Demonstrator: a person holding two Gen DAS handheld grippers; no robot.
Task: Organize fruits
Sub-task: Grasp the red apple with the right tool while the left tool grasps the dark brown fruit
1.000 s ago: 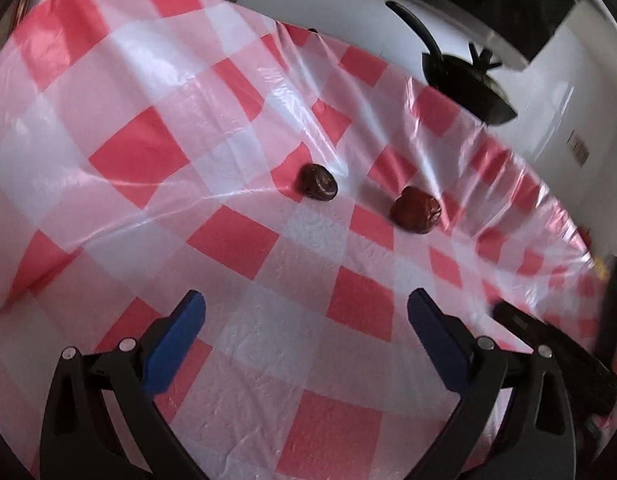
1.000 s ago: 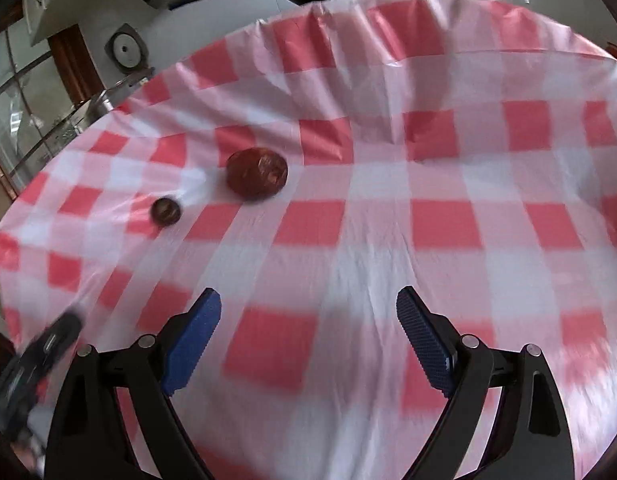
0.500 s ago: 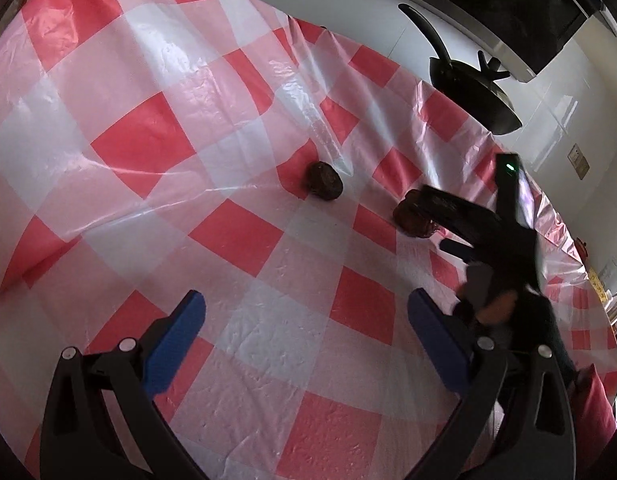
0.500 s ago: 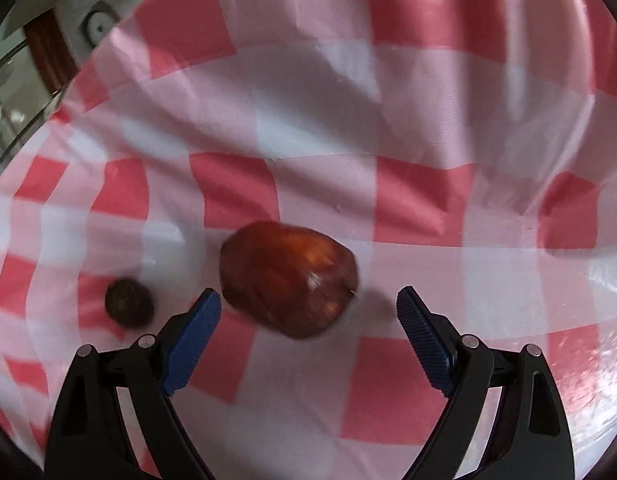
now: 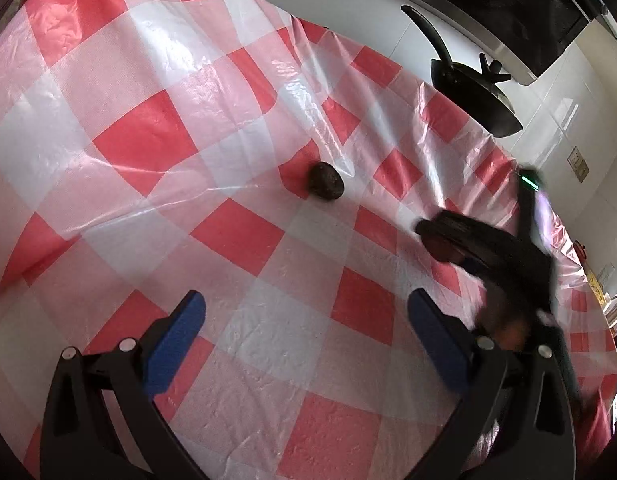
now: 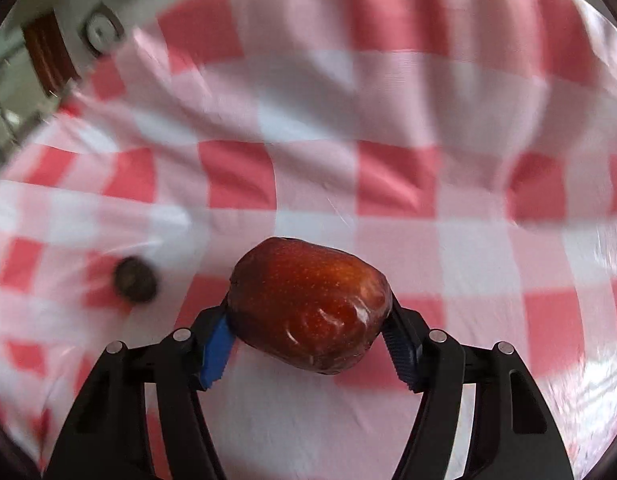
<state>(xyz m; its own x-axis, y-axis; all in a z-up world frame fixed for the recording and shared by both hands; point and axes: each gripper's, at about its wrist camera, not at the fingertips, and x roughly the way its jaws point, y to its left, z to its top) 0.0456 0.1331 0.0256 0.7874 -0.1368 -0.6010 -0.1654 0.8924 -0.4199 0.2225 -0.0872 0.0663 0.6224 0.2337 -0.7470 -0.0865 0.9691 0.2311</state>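
Checkered bench (image 6: 388, 128): my right tongs (image 6: 308, 340) closing across the red apple's (image 6: 308, 304) firm, slippery, film-wrapped middle; left tongs (image 5: 308, 336) apart, empty.

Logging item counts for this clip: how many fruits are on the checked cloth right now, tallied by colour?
Red fruit: 1, the large red fruit between the closing fingers of the right gripper, pads against its sides.
Dark brown fruit: 1, the small dark fruit lying free on the cloth.
Total: 2
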